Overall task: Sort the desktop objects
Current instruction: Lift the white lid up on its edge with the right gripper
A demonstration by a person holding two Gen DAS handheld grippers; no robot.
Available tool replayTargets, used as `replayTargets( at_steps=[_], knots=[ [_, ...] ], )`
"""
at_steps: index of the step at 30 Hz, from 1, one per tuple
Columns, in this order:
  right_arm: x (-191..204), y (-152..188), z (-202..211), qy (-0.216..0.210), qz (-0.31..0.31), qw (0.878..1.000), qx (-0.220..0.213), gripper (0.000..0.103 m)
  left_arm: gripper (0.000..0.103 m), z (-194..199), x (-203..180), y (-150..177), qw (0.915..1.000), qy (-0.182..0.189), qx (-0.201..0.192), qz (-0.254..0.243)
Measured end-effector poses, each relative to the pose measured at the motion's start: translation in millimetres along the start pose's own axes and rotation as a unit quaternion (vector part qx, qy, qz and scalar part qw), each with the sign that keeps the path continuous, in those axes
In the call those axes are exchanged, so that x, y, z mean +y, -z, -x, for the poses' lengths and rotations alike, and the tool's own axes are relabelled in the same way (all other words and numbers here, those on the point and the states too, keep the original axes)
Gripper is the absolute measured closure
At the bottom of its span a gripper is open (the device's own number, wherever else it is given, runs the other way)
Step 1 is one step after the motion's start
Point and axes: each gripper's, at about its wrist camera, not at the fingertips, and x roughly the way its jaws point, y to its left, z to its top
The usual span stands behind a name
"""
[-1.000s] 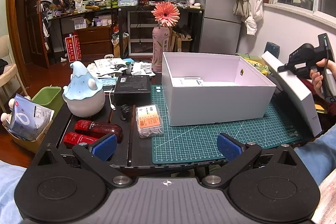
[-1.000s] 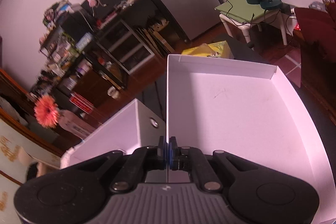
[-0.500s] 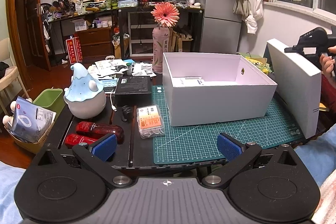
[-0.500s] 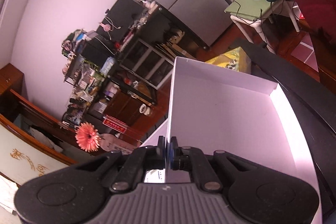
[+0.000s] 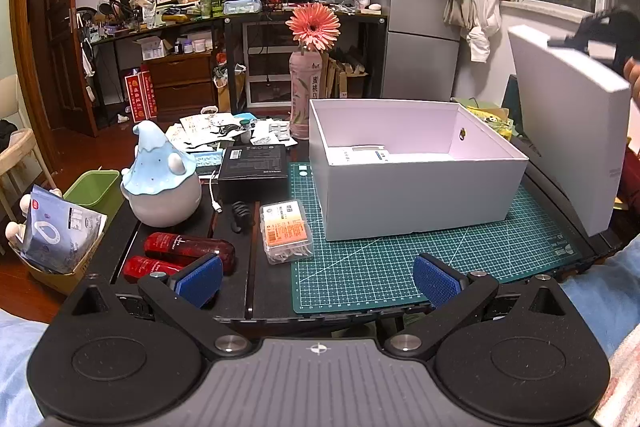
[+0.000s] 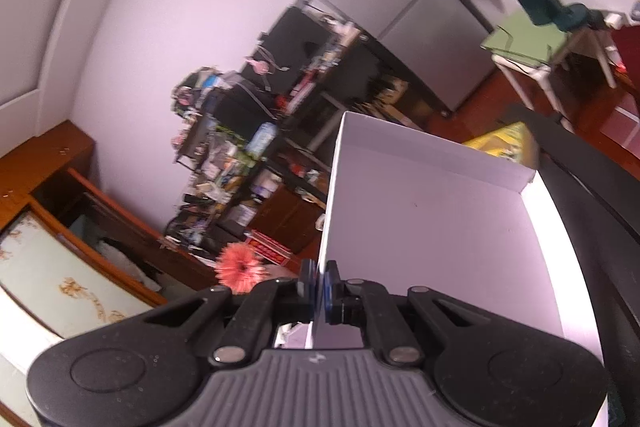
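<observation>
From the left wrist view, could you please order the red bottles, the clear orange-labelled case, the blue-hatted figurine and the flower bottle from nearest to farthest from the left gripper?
1. Red bottles, just behind the left gripper's left finger.
2. Clear orange-labelled case, at the mat's left edge.
3. Blue-hatted figurine, farther back on the left.
4. Flower bottle, behind the white box's rear left corner.

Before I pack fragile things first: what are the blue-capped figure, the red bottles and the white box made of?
Blue-capped figure: glossy highlights suggest glazed ceramic, perhaps plastic. Red bottles: shiny, translucent; glass or plastic, unclear. White box: matte, thin folded walls, likely cardboard.
</observation>
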Motion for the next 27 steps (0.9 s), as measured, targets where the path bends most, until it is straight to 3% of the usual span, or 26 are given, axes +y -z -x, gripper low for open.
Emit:
replayTargets(
  at_steps=[8, 16, 27],
  knots=[
    [50.1, 0.4, -1.9, -0.043, 0.036, 0.998, 0.008, 0.100, 0.000, -1.3, 0.8, -0.5, 1.0000, 0.002, 0.004, 0.003],
    [94.6, 7.1, -34.5, -0.074, 0.048, 0.995, 0.040, 0.099, 0.000, -1.4, 2.8, -0.7, 0.9999, 0.003, 0.006, 0.009],
    [116.2, 33.4, -84.5, -0.126, 0.043, 0.987, 0.093, 0.099, 0.000, -1.2, 0.7, 0.1, 1.0000, 0.003, 0.007, 0.004]
  ],
)
